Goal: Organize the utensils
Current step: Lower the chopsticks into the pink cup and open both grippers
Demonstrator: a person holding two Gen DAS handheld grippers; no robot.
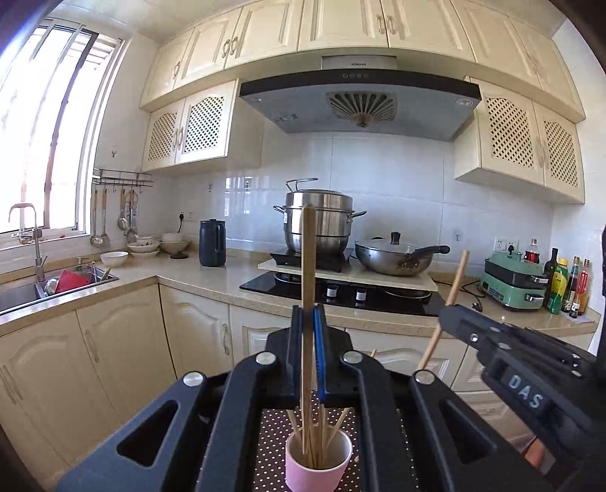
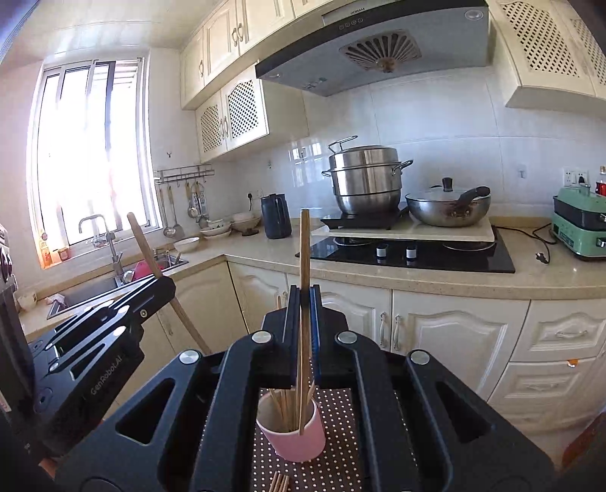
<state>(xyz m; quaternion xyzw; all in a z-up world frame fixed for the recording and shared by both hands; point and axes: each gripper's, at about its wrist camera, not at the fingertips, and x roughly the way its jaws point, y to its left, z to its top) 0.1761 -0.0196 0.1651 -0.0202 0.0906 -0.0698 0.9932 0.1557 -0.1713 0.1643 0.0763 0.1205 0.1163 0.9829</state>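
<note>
Both the left gripper (image 1: 307, 321) and the right gripper (image 2: 303, 302) are clamped on a long wooden chopstick (image 1: 308, 265) apiece, tips down in the pink paper cup (image 1: 317, 469), so releasing them seems next.

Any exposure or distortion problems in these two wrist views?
Left wrist view: the window is blown out white, cabinets bow from fisheye, corners vignetted. Right wrist view: the same window overexposed with haze around it; the pink cup and held chopstick stay sharp.
</note>
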